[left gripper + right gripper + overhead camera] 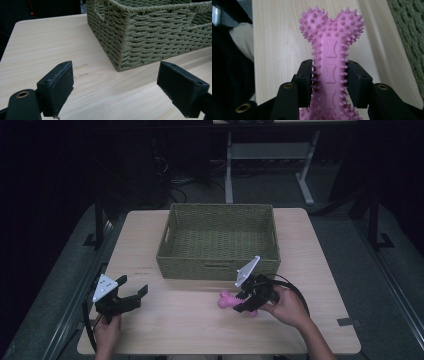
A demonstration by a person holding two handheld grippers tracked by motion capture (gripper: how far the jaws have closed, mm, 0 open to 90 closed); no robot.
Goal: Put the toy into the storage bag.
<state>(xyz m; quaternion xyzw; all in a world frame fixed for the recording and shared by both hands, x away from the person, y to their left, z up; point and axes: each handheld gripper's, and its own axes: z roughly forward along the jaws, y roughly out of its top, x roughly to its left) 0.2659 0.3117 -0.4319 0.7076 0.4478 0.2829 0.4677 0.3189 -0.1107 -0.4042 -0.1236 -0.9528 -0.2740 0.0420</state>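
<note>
A pink spiky bone-shaped toy is clamped by its shaft between the two black jaws of my right gripper. In the high view the right gripper holds the pink toy just above the table, in front of the basket's right half. A green woven basket stands at the table's far middle, with nothing inside that I can see. My left gripper rests at the front left of the table, jaws wide apart with nothing between them. In the left gripper view the left gripper faces the basket's near corner.
The light wooden table has bare surface between the two grippers and in front of the basket. A dark floor, cables and a white table frame lie beyond the far edge. A black cable loops behind the right hand.
</note>
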